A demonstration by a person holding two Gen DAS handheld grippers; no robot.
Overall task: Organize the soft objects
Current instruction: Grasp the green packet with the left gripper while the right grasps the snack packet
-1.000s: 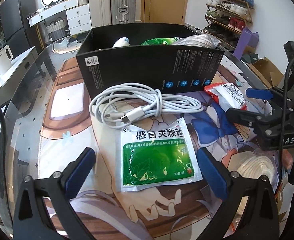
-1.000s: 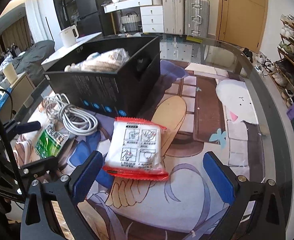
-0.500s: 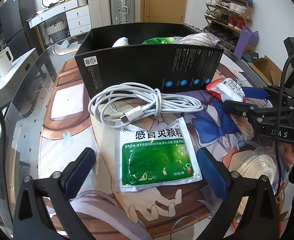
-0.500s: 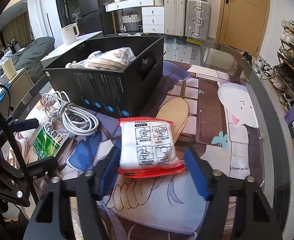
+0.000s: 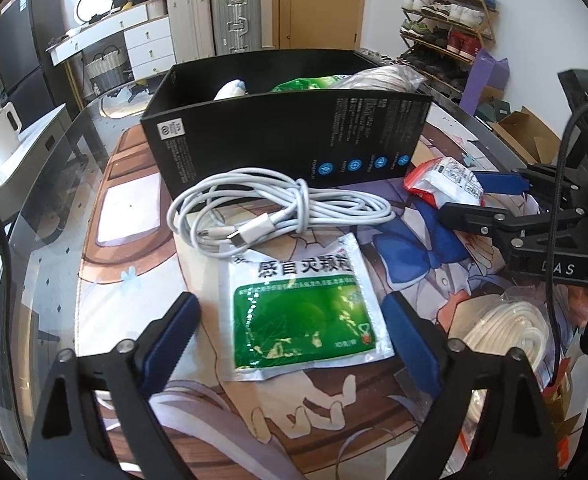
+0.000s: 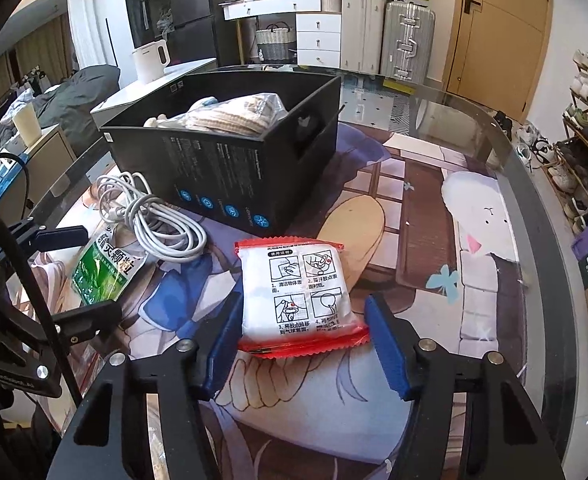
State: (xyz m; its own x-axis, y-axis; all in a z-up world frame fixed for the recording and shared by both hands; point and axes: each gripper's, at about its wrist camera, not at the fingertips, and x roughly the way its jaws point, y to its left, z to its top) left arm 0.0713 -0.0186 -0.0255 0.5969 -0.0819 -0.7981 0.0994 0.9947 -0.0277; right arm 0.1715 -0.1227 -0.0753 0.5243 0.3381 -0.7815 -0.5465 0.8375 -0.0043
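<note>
A red-edged white packet [image 6: 300,300] sits between the blue pads of my right gripper [image 6: 302,334], which is shut on its near end; the packet also shows in the left wrist view [image 5: 444,186]. My left gripper [image 5: 289,344] is open, its pads either side of a green and white sachet [image 5: 302,312] lying flat on the mat. A coiled white cable [image 5: 269,212] lies just beyond the sachet. A black box [image 5: 285,140] behind holds several soft bagged items.
A coil of white rope in a clear bag [image 5: 506,336] lies at the right of the left wrist view. The glass table's rim [image 6: 534,208] curves along the right. Shoe racks, suitcases and a white kettle [image 6: 149,60] stand beyond the table.
My right gripper closed from wide open onto the red-edged packet. The left gripper stayed open over the green sachet.
</note>
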